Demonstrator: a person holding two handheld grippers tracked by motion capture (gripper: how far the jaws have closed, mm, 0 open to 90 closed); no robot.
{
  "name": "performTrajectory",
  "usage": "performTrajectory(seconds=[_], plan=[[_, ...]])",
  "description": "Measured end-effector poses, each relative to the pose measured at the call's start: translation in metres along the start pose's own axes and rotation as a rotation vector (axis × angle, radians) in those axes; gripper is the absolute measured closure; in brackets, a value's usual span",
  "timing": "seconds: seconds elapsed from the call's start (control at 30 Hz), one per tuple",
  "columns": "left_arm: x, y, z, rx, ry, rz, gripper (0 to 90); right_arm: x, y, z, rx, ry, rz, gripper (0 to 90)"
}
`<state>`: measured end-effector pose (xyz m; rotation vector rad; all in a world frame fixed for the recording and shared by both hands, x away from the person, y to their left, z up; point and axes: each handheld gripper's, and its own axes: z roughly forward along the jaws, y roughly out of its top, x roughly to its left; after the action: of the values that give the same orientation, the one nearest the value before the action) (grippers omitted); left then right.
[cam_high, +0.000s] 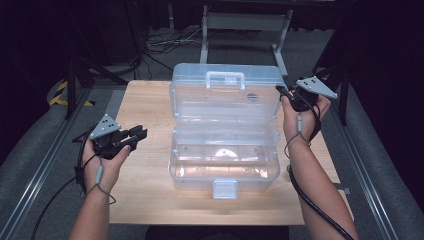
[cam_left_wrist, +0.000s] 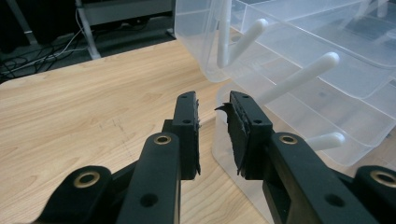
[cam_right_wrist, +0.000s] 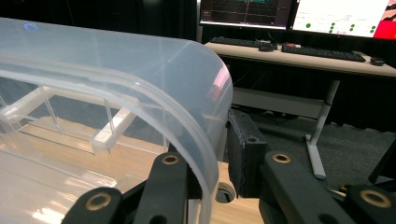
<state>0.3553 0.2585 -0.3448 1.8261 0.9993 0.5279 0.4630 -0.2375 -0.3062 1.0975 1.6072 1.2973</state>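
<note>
A clear plastic toolbox (cam_high: 224, 167) stands open in the middle of the wooden table (cam_high: 150, 105). Its lid (cam_high: 225, 97), with a white handle (cam_high: 226, 79), is upright at the back, and an inner tray (cam_high: 225, 135) is lifted between lid and base. My right gripper (cam_high: 282, 91) is at the lid's right end. In the right gripper view the lid's curved edge (cam_right_wrist: 205, 93) runs between the jaws of the right gripper (cam_right_wrist: 215, 135), pads against it. My left gripper (cam_high: 140, 133) hovers left of the box. In the left gripper view the left gripper (cam_left_wrist: 212, 105) is open, nothing between its jaws.
White hinge arms (cam_left_wrist: 299, 77) link the tray to the box's left end. A white latch (cam_high: 225, 189) hangs at the box's front. Beyond the table are a desk frame (cam_high: 245, 25), floor cables, and a desk with keyboards and monitors (cam_right_wrist: 299, 49).
</note>
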Motion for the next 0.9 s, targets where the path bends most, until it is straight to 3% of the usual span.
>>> performTrajectory(seconds=[0.3, 0.9], plan=[[0.001, -0.002, 0.002, 0.005, -0.006, 0.002, 73.4, -0.003, -0.002, 0.006, -0.018, 0.005, -0.004, 77.4], [0.003, -0.005, 0.003, 0.018, -0.004, -0.010, 73.1, -0.019, -0.006, 0.022, -0.050, 0.083, 0.003, 75.6]])
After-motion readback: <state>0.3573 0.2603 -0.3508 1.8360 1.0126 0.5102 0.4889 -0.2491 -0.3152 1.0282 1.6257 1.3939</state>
